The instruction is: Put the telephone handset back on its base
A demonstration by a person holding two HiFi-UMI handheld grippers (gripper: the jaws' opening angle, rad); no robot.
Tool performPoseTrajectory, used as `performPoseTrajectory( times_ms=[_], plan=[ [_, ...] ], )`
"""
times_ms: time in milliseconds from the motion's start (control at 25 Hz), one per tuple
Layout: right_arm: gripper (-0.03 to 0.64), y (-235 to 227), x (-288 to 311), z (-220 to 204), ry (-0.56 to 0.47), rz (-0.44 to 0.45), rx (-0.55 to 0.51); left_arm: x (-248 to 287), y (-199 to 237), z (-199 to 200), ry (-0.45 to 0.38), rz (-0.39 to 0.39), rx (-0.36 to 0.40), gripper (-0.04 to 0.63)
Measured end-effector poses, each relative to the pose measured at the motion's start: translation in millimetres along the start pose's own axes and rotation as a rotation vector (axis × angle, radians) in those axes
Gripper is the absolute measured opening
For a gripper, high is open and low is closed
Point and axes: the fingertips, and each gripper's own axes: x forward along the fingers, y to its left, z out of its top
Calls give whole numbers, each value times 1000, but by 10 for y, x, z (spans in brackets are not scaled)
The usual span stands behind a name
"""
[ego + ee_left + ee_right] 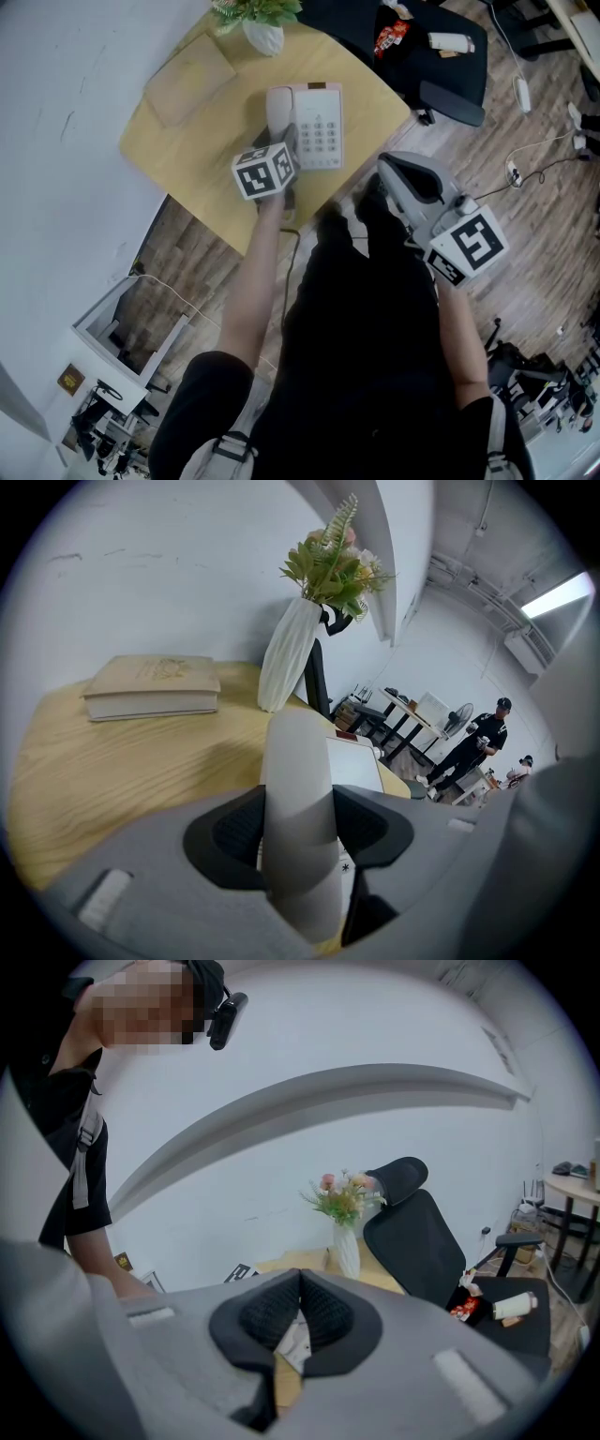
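The white telephone base [322, 128] sits on the yellow wooden table [178, 141]. The white handset [278, 110] lies along the base's left side, and I cannot tell whether it rests in the cradle. My left gripper [281, 142] is shut on the handset's near end. In the left gripper view the handset [298, 789] fills the gap between both black pads [234, 832], with the base [354, 763] just behind. My right gripper [392, 171] hangs off the table's near right edge. It [300, 1286] is shut and holds nothing.
A tan book [187, 67] and a white vase with greenery [263, 34] stand at the table's far side. A black office chair [427, 47] holding small items sits to the right. Cables [525, 169] trail over the wood floor.
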Motion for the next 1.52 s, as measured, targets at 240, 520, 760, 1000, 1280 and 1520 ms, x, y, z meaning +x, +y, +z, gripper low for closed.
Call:
performPoseTrajectory(
  times_ms=[240,520,760,1000,1280,1520],
  plan=[
    [2,-14,-7,7,-3,-2,2,-2,-9,3,-2,8,11,221],
    [2,-11,6,15,-6,0,6,-5,-16,-2,1,7,23,221],
    [2,-15,5,9,-6,0,8,-3,-37,-3,-4,-1,36,222],
    [2,-23,21,0,-5,0,11,15,-70,6,1,-12,51,222],
    [2,-37,1,18,-13,-5,12,-9,-93,37,-1,-20,65,221],
    [2,-27,9,34,-24,0,11,-47,-97,53,-1,-15,76,221]
  ],
)
